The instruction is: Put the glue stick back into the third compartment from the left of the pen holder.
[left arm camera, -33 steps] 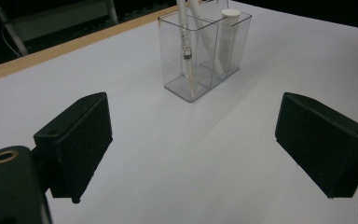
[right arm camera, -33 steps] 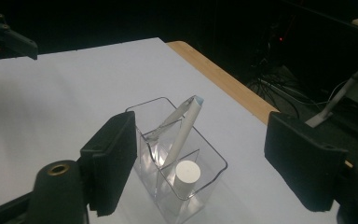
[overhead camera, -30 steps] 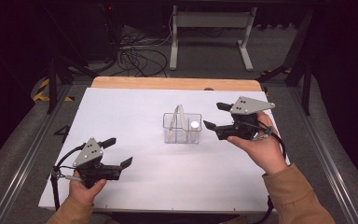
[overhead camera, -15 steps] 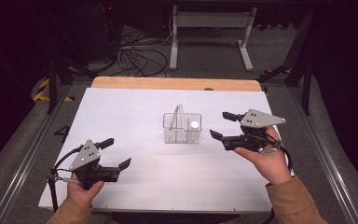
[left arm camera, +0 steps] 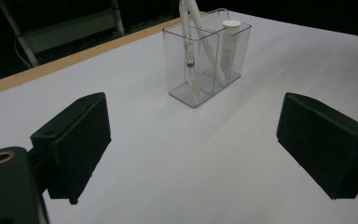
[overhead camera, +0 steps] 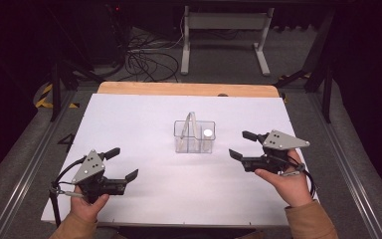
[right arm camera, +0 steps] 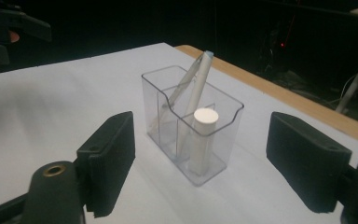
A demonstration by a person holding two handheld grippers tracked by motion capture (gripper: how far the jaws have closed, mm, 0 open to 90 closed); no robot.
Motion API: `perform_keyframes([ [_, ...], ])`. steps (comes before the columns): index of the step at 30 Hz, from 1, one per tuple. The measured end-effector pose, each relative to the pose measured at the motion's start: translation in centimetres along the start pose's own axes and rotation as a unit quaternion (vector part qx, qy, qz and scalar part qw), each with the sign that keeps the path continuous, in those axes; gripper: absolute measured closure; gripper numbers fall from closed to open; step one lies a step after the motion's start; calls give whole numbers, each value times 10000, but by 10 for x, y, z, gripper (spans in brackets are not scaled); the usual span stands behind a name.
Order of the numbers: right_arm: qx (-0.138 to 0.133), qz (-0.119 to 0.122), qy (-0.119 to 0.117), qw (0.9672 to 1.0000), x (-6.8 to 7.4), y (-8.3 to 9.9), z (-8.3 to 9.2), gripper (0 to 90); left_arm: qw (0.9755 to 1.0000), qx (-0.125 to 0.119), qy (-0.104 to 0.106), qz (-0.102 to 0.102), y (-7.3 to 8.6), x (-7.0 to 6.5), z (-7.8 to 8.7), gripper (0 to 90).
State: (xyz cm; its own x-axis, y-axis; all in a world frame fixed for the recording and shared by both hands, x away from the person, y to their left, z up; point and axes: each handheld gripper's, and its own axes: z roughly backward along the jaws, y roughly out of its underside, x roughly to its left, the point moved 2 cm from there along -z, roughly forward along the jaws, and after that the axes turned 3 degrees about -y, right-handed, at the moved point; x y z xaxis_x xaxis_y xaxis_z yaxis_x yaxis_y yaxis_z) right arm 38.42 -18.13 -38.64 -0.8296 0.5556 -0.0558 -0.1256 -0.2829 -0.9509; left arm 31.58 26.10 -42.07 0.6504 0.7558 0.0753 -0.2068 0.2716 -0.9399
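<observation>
A clear plastic holder (overhead camera: pixel 194 137) stands upright near the middle of the high view, slightly above centre, on the white surface (overhead camera: pixel 144 124). Inner walls split it into compartments. A white cylinder with a flat round cap (overhead camera: pixel 208 133) stands upright in the compartment at the holder's right end in that view. Two slim white sticks (overhead camera: pixel 191 124) lean together out of the left part, their tips rising above the rim.

In the right gripper view the holder (right arm camera: pixel 191 128) sits in the centre of the frame between the two black jaws, with the capped cylinder (right arm camera: pixel 204 135) in the near compartment and the sticks (right arm camera: pixel 193 88) slanting up behind it. In the left gripper view the holder (left arm camera: pixel 208 56) is at the upper centre, farther off.

The right gripper (overhead camera: pixel 242 145) is at the centre right of the high view, near the holder but not touching it, jaws spread wide and holding nothing. The left gripper (overhead camera: pixel 122 164) is at the lower left, well apart from the holder, jaws likewise spread and empty. A hand grips each from below.
</observation>
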Motion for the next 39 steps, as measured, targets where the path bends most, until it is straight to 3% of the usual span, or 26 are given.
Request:
perform_keyframes([
  [10,40,-433,-39,9990,-3,35,1,245,9999,-80,37,-80,1,0,2,79],
  [19,263,-621,-49,9977,-2,54,0,243,9997,-158,-27,-180,1,-1,4,75],
  [37,273,-598,-23,9978,-4,55,0,237,9991,-223,-183,-303,4,-1,4,68],
  [39,294,-582,25,9979,-4,55,0,238,9994,-230,-130,-239,4,-1,3,67],
])
